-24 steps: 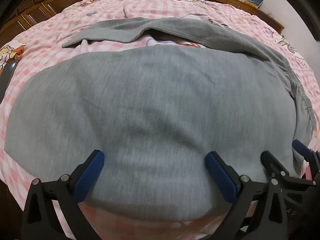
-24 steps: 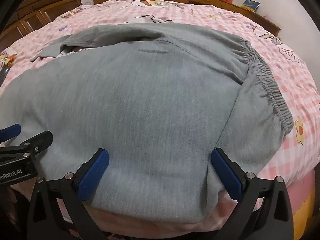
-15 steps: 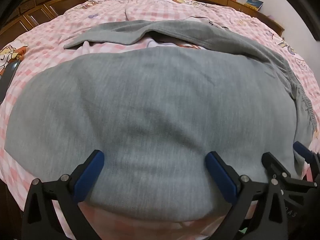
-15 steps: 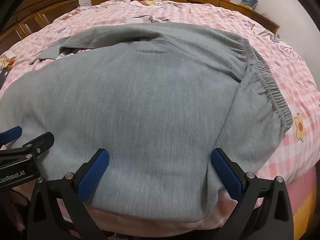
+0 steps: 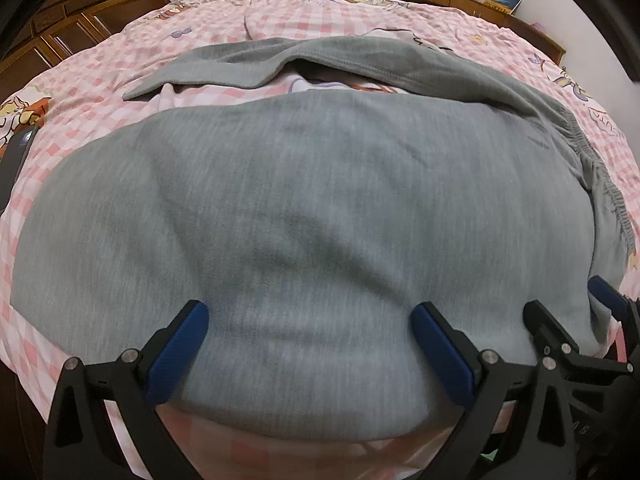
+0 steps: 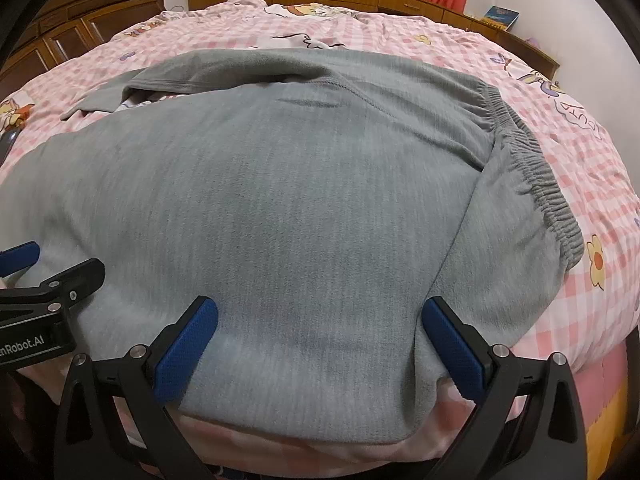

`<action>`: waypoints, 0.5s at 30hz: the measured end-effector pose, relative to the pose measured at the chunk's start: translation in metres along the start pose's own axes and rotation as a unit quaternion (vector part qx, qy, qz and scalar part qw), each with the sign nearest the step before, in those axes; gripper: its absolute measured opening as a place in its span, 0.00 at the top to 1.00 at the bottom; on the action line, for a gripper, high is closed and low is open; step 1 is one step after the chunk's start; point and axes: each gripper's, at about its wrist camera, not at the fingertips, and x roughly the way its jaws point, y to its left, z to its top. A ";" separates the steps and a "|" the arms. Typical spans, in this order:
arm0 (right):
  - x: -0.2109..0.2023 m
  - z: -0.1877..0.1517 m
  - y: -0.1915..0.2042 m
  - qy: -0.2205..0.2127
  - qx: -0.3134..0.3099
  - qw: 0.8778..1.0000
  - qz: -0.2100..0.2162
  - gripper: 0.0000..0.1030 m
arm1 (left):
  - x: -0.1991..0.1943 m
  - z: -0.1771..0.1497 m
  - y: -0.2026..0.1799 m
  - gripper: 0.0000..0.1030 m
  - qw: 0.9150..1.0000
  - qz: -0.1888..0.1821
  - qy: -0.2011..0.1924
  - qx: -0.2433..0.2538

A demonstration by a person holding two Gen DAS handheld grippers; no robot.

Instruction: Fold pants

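Note:
Grey fleece pants [image 5: 304, 208] lie spread across a pink checked bed [image 5: 100, 72], one leg near me and the other leg [image 5: 256, 60] bent behind it. The elastic waistband [image 6: 532, 176] is on the right. My left gripper [image 5: 308, 316] hovers open over the near leg's front edge, its blue pads wide apart and not pinching the cloth. My right gripper [image 6: 320, 312] is open too, over the seat part of the pants [image 6: 304, 184] near the front hem. In each wrist view the other gripper shows at the side: the right gripper [image 5: 572, 304] and the left gripper [image 6: 52, 260].
A dark phone [image 5: 16, 156] lies on the bed at the far left. Wooden cabinets [image 5: 72, 12] stand at the back left, a low wooden headboard shelf [image 6: 360, 0] with a book [image 6: 500, 14] runs along the back, red curtains above it. The bed's front edge drops off just below the pants.
Both grippers have drawn back and risen a little, so the pants sit slightly lower and further off in both views. Both stay open; the cloth has not moved.

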 end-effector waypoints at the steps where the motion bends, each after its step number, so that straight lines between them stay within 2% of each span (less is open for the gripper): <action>1: 0.000 0.000 0.000 0.000 0.000 1.000 0.000 0.00 | -0.001 0.000 -0.002 0.00 1.000 0.001 0.000 0.000; 15: 0.001 0.000 0.000 0.007 -0.004 1.000 0.001 0.00 | 0.000 -0.001 -0.002 0.00 1.000 0.001 -0.002 0.000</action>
